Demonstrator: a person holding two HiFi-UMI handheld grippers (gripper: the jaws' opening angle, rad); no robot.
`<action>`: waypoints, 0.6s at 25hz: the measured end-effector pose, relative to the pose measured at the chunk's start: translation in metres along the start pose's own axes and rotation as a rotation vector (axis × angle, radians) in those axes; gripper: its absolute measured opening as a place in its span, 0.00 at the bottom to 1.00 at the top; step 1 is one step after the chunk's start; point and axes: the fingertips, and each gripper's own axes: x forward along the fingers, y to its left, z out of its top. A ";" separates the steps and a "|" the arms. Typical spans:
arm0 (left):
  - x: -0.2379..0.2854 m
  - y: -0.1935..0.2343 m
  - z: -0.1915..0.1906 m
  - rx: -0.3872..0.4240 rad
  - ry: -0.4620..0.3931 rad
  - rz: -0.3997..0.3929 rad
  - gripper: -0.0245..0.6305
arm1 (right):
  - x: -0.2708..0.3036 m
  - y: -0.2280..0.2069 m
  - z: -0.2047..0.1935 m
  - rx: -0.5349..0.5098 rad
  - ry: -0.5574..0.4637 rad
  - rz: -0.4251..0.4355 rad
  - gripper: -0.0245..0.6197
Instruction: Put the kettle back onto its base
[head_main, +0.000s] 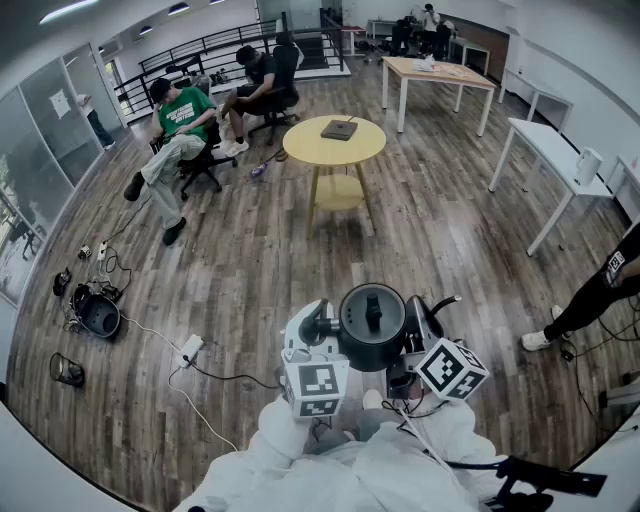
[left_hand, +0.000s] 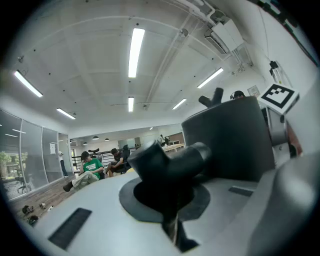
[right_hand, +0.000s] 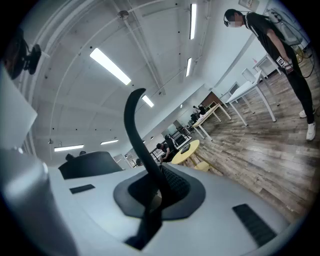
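Black plastic fills the middle of the head view: the black round kettle (head_main: 372, 322), with a knob on its lid, is held in the air above the grey-brown wooden plank floor (head_main: 250, 260), close in front of the person's white sleeves (head_main: 300, 460). The left gripper (left_hand: 169, 200) has its jaws clamped tight on the chunky black handle (left_hand: 167, 162) at the kettle's left side. The right gripper (right_hand: 155, 197) is closed on the thin curved black spout (right_hand: 134, 125) at its right side. Well apart from the kettle stands the round yellow table (head_main: 305, 150). A dark flat square base (head_main: 339, 129) lies about the centre of its top, a little nearer the far edge. The kettle hangs clear of the near edge of that table. Two seated people (head_main: 185, 125) are beyond the table's left edge, and a standing person's leg (head_main: 585, 300) shows at the far right.
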 end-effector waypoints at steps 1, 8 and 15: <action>0.002 0.001 0.001 -0.003 -0.006 0.001 0.04 | 0.002 0.000 0.001 0.000 0.000 0.001 0.06; 0.025 0.004 0.001 -0.014 -0.016 0.009 0.04 | 0.022 -0.010 0.006 -0.004 0.002 0.002 0.06; 0.065 0.006 0.001 -0.009 -0.015 0.017 0.04 | 0.060 -0.028 0.016 -0.003 0.008 0.007 0.06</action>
